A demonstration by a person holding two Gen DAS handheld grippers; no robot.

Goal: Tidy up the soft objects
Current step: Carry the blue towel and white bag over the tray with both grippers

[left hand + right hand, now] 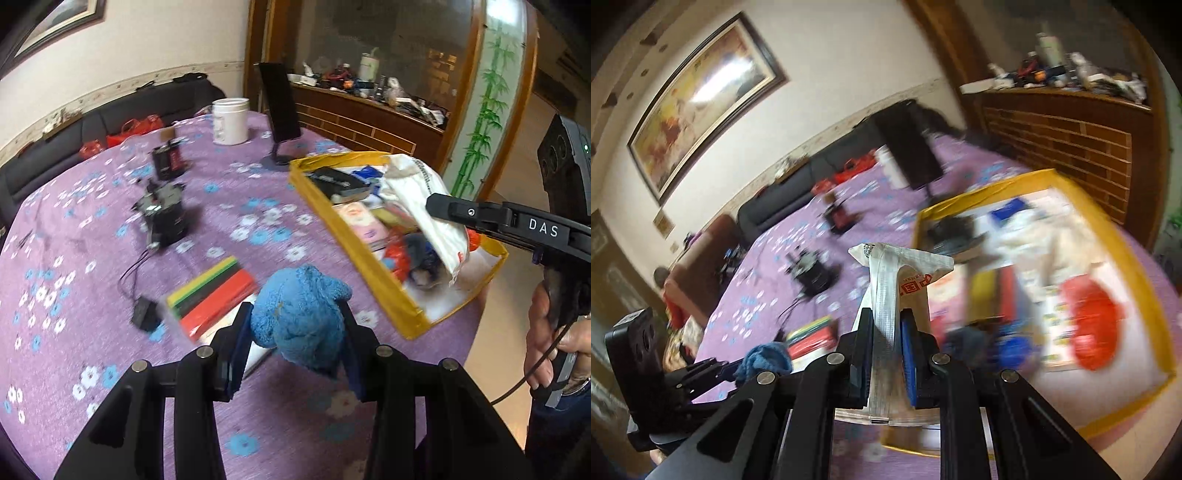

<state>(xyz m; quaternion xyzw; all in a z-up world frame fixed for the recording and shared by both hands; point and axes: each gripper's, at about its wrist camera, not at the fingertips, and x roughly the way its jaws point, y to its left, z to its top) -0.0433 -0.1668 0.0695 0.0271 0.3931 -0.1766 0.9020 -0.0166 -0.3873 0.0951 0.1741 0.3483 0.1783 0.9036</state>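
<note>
- left gripper (295, 332) clamped on blue plush toy (301, 314); both pads press its sides, toy bulges up between the fingers
- blue plush toy: fuzzy terry-like nap, bright blue, lumpy rounded body with a small lobe sticking out to the right; a darker fleck on the front; held off the purple tablecloth (92, 229), just in front of the yellow box (373, 280)
- same toy shows in the right wrist view as a blue tuft at lower left, at the tip of the other gripper
- right gripper (888, 350) pinched tight on white plastic bag (886, 302); bag is thin, crinkled, glossy white with red printed characters and a line of small dark text, folded top flares out above the pads
- in the left wrist view the white plastic bag hangs over the yellow box, its lower edge showing a bit of red print; the gripper's fingertips are hidden in the bag folds there
- yellow box: shallow, open-topped, yellow-taped rim, sits near the table's right edge; crammed with mixed stuff: dark flat case, pink packet, red and blue soft bits, blurred
- striped foam block (214, 295) (yellow, green, black, red) lies flat on the cloth just left of the toy
- black gadget with wires (164, 218) further back, white jar (231, 120) and dark phone stand (279, 110) at far edge
- a person's hand (554, 332) grips the right tool's handle, far right
- right wrist view heavily motion-blurred, box contents unclear
</note>
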